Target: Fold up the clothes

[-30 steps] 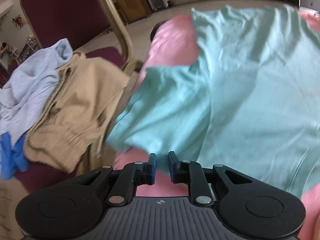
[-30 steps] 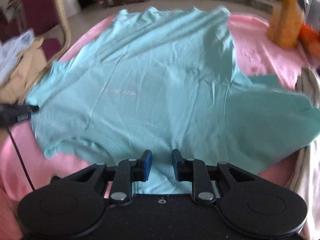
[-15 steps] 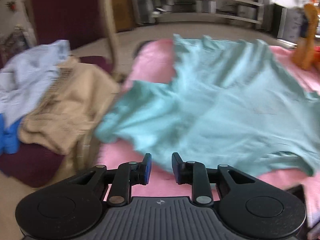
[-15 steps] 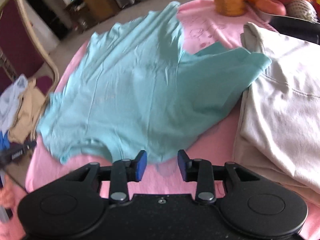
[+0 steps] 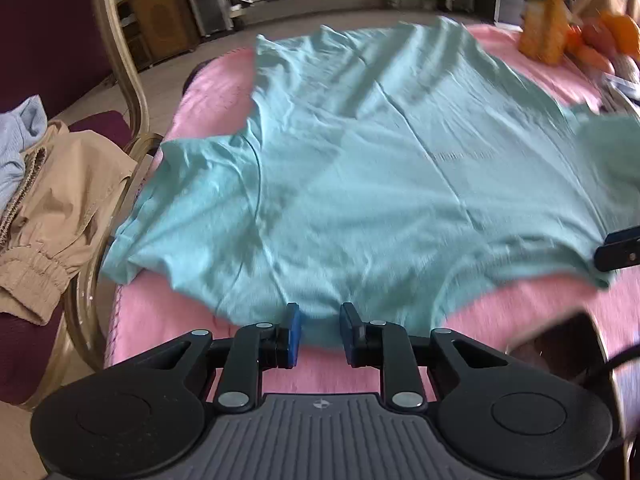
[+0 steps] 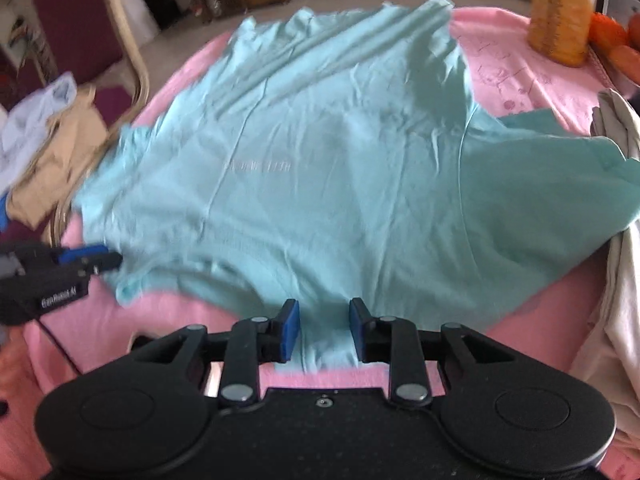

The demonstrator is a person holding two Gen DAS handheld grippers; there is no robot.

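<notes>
Jaws, left gripper (image 5: 319, 334): a narrow gap, pads clear of cloth, nothing held; they have just been closing a little, with only the near hem of the shirt showing between them. Jaws, right gripper (image 6: 324, 330): likewise slightly parted, just been closing, empty, the collar edge lying under the gap but not pinched. Item: turquoise T-shirt (image 6: 328, 184), spread flat and face up on a pink tabletop (image 5: 168, 320), neckline toward both grippers, long axis running away from them to the far hem. Left sleeve (image 5: 192, 208) reaches the tabletop's left edge, just beside a chair (image 5: 120, 92) heaped with a tan garment (image 5: 68, 208) and a pale blue garment (image 5: 16, 148). Right sleeve (image 6: 560, 184) spreads toward a folded cream garment (image 6: 624, 280) and touches or overlaps its edge. Each gripper is nearer its own shoulder of the shirt. Orange bottle (image 6: 560, 12) stands well apart at the far right corner. Open room: bare pink cloth in front of the collar and beside the far hem; sideways clearance is tight at both sleeves.
</notes>
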